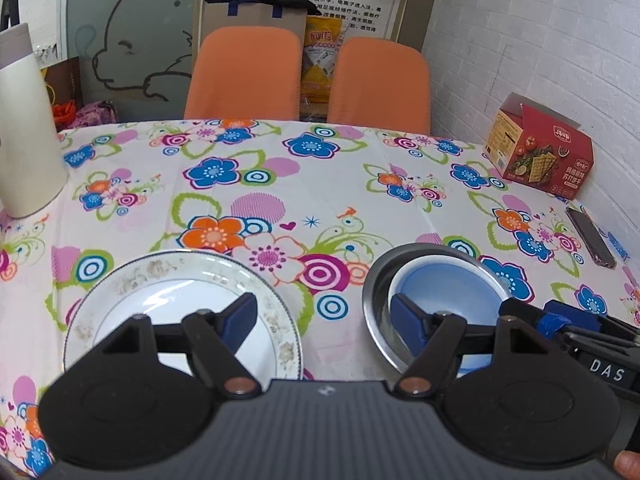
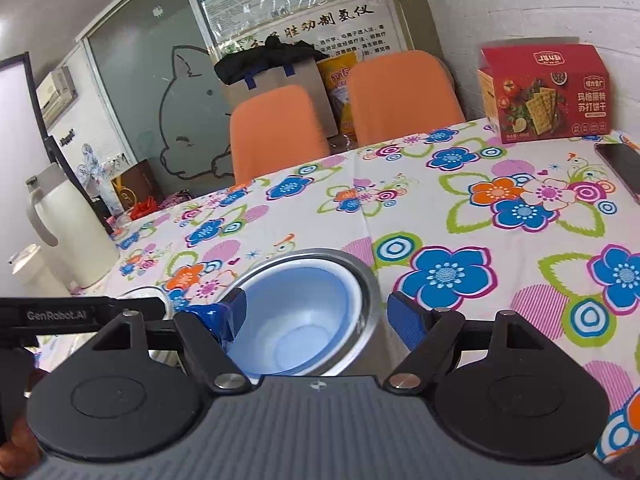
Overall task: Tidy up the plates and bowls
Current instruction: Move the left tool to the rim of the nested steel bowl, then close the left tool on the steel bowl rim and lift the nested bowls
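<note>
A white plate (image 1: 120,300) with a patterned rim lies on the flowered tablecloth at the near left. A blue bowl (image 1: 444,284) is nested inside a steel bowl (image 1: 374,288) to its right. My left gripper (image 1: 322,318) is open, one finger over the plate and the other over the steel bowl's left rim, nothing between them. My right gripper (image 2: 320,316) is open around the steel bowl (image 2: 368,320). Its taped left finger overlaps the blue bowl's (image 2: 296,312) left rim, and its right finger stands clear of the steel wall. In the left wrist view the right gripper's taped finger (image 1: 560,320) sits at the bowl's right side.
A white thermos jug (image 1: 24,128) stands at the table's left edge. A red cracker box (image 1: 540,148) and a dark phone (image 1: 590,236) lie at the right by the brick wall. Two orange chairs (image 1: 244,76) stand behind the table. The left gripper's arm (image 2: 60,314) reaches in beside the bowls.
</note>
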